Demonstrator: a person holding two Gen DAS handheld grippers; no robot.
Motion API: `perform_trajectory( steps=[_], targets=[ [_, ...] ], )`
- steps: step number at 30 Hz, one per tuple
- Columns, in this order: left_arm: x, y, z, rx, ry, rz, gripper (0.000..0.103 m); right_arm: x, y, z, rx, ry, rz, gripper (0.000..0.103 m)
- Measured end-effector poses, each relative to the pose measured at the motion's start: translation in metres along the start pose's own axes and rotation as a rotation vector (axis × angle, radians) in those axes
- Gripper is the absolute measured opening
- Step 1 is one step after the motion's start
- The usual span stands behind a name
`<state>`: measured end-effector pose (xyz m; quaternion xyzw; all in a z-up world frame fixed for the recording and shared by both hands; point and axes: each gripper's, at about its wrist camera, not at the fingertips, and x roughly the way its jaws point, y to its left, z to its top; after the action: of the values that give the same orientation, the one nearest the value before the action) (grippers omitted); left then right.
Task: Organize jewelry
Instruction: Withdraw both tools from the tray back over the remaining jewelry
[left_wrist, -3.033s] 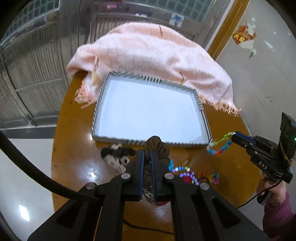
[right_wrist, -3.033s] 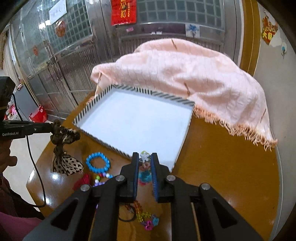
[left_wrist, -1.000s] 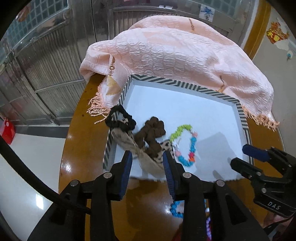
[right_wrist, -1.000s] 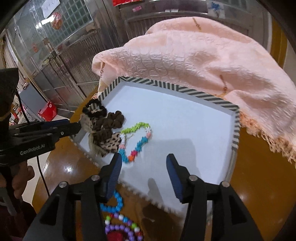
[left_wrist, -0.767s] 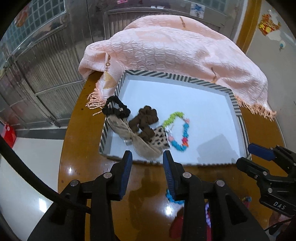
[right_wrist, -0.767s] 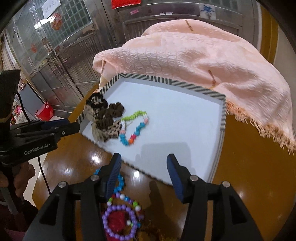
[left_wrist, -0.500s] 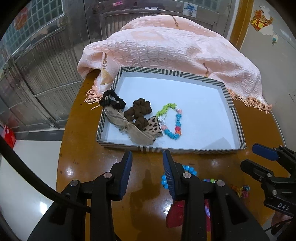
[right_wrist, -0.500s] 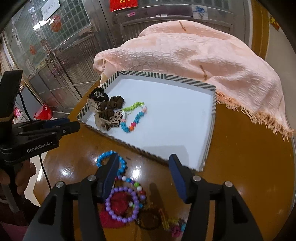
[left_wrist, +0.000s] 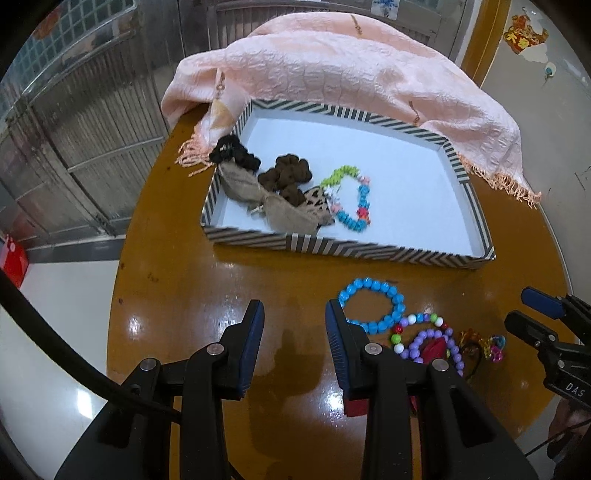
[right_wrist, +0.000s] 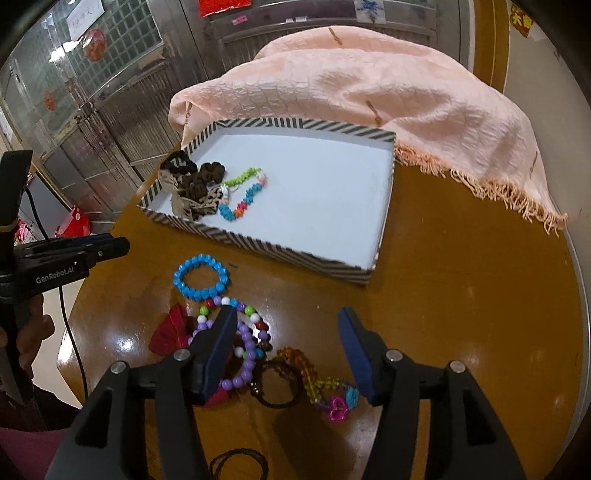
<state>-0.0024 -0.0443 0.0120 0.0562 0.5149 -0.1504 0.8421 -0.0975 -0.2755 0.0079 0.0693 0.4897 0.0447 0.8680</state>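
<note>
Both grippers hang over the round wooden tabletop (left_wrist: 192, 295), pointing steeply down, and neither grasps anything. The left gripper (left_wrist: 293, 317) has its jaws parted over bare wood, just left of the blue bead bracelet (left_wrist: 371, 306). The right gripper (right_wrist: 286, 325) has its jaws spread wide above the loose pile of jewelry; its opening has just widened a little, with only tabletop and beads seen beneath, nothing pinched.

That pile lies outside the striped tray (right_wrist: 258, 247), near its front wall: the blue bracelet, a purple bead bracelet (right_wrist: 247, 354), a multicolour bead strand (right_wrist: 229, 304), an amber bead chain (right_wrist: 306, 365) ending in a pink charm (right_wrist: 338, 410), a red bow (right_wrist: 170, 328) and a thin black hair tie (right_wrist: 275, 384).

Inside the tray, at its left end, rest a black scrunchie (left_wrist: 232, 153), a brown scrunchie (left_wrist: 288, 175), a leopard-print bow (left_wrist: 291, 212) and a colourful bead necklace (left_wrist: 354, 199). A pink fringed cloth (left_wrist: 351, 74) drapes behind the tray.
</note>
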Motion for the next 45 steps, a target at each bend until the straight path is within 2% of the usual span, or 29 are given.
perform_trajectory(
  steps=[29, 38, 45],
  targets=[
    [0.004, -0.008, -0.009, 0.011, 0.019, -0.007, 0.023, -0.001, -0.013, -0.013, 0.029, 0.031, -0.022, 0.06],
    [0.017, -0.003, -0.009, -0.039, 0.081, -0.099, 0.026, 0.002, -0.027, -0.027, 0.03, 0.068, -0.057, 0.06],
    [0.032, 0.0, -0.008, -0.071, 0.121, -0.118, 0.027, 0.01, -0.036, -0.046, 0.028, 0.11, -0.046, 0.06]
  ],
)
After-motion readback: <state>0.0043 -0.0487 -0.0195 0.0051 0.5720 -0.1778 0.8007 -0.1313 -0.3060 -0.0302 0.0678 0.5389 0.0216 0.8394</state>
